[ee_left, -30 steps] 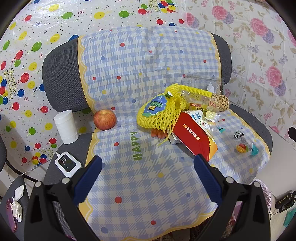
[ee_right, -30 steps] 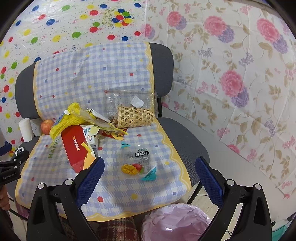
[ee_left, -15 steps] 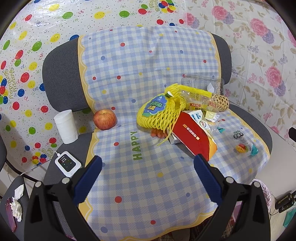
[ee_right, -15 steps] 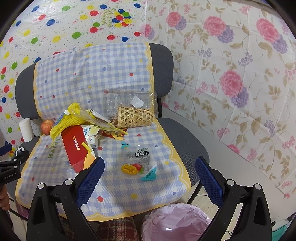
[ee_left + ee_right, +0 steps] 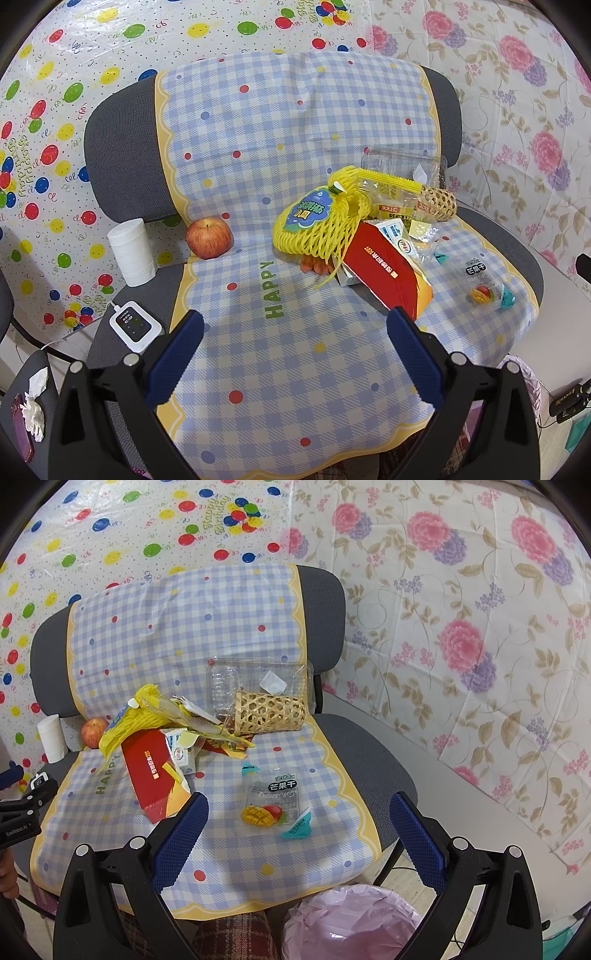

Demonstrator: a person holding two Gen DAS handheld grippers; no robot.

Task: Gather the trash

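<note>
A pile of trash lies on the checked cloth over a chair seat: a yellow foam net [image 5: 317, 225] [image 5: 136, 720], a red carton [image 5: 388, 273] [image 5: 151, 775], a small milk box [image 5: 181, 749], a clear plastic tray [image 5: 255, 679] and a mango snack wrapper [image 5: 273, 797] [image 5: 480, 284]. A bin with a pink bag [image 5: 351, 923] stands below the seat's front edge. My left gripper [image 5: 295, 354] is open and empty, in front of the pile. My right gripper [image 5: 299, 834] is open and empty, above the wrapper and bin.
An apple [image 5: 208, 236], a white paper roll [image 5: 131, 251] and a white device with a cable [image 5: 135, 325] sit at the seat's left. A woven bamboo holder [image 5: 269, 714] lies by the backrest. Patterned sheets cover the walls.
</note>
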